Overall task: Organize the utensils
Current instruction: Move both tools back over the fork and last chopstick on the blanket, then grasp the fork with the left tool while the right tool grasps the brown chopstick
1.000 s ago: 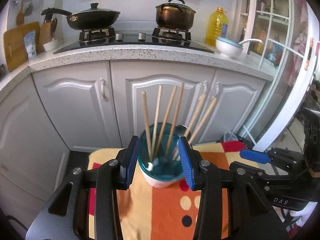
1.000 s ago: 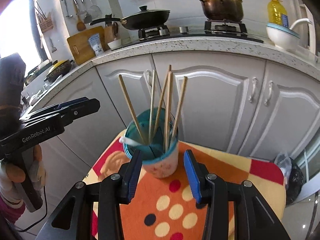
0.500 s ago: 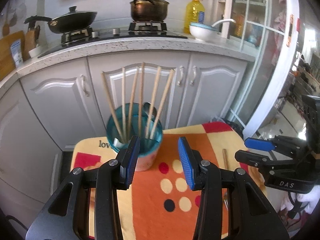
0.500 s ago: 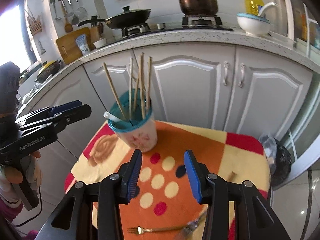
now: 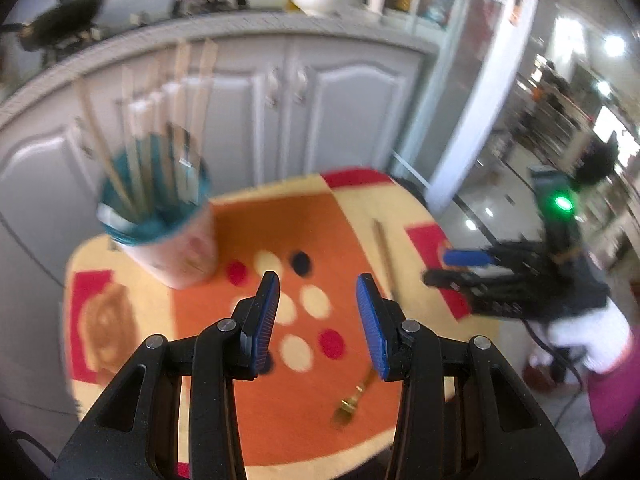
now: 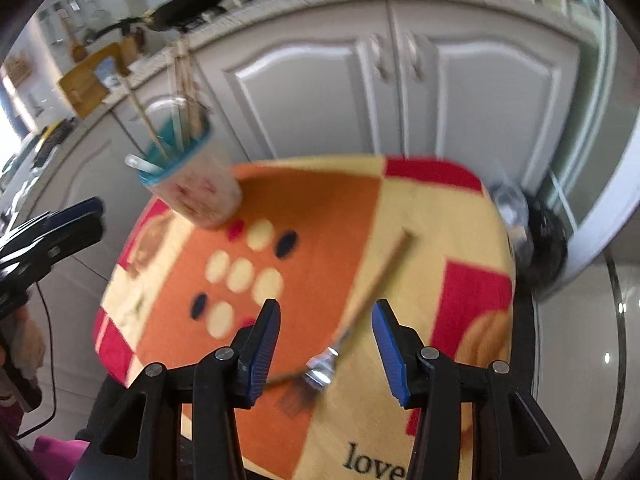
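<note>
Right gripper [image 6: 326, 338], jaws wide and empty, straddles the wooden-handled metal utensil [image 6: 376, 280] at lower centre; close on the handle mid-shaft. Left gripper [image 5: 318, 316] likewise open, empty. Teal-rimmed utensil cup [image 6: 192, 184] stands upper left.

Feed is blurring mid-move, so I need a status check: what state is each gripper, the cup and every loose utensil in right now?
left gripper: open, empty, above the cloth.
right gripper: open, empty, over the wooden-handled utensil.
cup: upright on the cloth, holding chopsticks.
wooden-handled utensil: lying flat, loose.
gold fork: lying flat, loose.
cloth: spread over the table.
</note>
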Motion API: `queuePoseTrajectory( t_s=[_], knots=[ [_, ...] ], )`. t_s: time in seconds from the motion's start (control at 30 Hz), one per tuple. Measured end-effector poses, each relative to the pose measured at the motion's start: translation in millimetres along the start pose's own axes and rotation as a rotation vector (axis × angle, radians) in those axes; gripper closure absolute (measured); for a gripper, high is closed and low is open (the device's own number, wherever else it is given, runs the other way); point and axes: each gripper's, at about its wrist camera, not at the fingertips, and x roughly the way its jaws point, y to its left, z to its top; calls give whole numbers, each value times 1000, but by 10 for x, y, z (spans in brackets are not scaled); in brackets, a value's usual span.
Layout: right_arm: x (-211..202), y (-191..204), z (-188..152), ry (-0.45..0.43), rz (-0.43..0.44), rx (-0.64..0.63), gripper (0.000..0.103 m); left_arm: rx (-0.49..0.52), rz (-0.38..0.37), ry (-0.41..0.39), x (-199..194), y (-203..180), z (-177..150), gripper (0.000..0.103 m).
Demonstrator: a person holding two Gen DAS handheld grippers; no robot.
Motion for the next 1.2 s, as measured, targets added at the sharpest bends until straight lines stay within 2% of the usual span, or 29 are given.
queuePoseTrajectory(
  t_s=[0.2, 0.47, 0.6, 0.77, 0.87, 0.93, 1.2],
  knots=[
    [251, -279, -175, 66, 10, 108, 57, 96, -91, 126, 404, -265, -218, 64],
    [328, -335, -132, 78, 15, 135, 57, 220, -175, 280, 943, -606, -359, 65],
    [344, -346, -122, 82, 21, 138, 57, 230, -174, 356, 1227, -681, -383, 84],
    [393, -378, -120, 93, 22, 148, 57, 248, -168, 398, 1411, -746, -429, 91],
    [453, -414, -102, 106, 25, 158, 57, 237, -149, 392, 1450, -745, -399, 97],
    [493, -425, -81, 113, 27, 160, 57, 206, -134, 374, 1417, -673, -365, 98],
    [768, -461, 162, 133, 30, 179, 57, -1, -100, 348, 1294, 49, -284, 99]
  ],
)
